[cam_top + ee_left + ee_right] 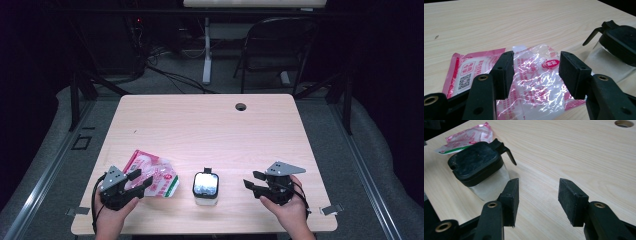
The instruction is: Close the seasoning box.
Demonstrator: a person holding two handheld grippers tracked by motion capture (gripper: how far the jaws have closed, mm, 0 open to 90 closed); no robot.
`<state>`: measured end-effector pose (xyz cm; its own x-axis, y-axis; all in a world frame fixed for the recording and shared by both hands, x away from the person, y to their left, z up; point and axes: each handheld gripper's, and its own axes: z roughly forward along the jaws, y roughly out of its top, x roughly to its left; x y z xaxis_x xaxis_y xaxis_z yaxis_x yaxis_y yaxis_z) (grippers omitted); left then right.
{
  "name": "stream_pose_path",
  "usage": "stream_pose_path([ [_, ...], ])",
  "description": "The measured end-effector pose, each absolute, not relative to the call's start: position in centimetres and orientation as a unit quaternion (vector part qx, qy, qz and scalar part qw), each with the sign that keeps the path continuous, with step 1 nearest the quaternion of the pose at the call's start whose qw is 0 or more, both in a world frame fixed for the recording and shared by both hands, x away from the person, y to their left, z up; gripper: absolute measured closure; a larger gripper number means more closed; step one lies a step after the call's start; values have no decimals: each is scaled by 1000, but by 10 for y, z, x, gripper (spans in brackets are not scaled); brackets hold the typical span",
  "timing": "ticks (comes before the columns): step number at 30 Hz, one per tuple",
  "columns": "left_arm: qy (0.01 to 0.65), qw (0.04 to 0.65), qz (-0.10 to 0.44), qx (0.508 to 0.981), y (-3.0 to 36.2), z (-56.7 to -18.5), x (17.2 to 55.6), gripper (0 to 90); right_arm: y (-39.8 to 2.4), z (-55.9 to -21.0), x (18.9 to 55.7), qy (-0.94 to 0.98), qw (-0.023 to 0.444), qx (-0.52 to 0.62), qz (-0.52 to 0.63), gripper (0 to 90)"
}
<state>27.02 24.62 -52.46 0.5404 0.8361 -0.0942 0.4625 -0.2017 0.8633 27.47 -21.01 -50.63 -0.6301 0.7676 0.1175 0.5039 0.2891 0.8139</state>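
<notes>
While tilted low, left tool [141,181] over packet [155,175]

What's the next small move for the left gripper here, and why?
Probably ease the left gripper down and close on the pink-and-clear packet. Its jaws stand open with the packet lying flat between them, not yet pinched. The right gripper is open over bare table, beside the black-lidded container.

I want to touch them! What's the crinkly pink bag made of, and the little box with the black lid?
The bag looks like thin clear plastic film with pink print: it is wrinkled and throws bright glints. The box seems to be cloudy, see-through plastic, though frosted glass can't be ruled out. Its lid looks like hard, dull black plastic with a moulded flip tab.
</notes>
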Motion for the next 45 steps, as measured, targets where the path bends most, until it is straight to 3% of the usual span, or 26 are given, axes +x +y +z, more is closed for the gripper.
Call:
stream_pose_path([
  [16, 472, 462, 196, 725, 266, -538, 279, 457, -225, -546, 282, 783, 148, 439, 414, 515],
  [45, 503, 448, 204, 710, 276, -548, 285, 453, -224, -560, 288, 775, 136, 457, 416, 493],
])
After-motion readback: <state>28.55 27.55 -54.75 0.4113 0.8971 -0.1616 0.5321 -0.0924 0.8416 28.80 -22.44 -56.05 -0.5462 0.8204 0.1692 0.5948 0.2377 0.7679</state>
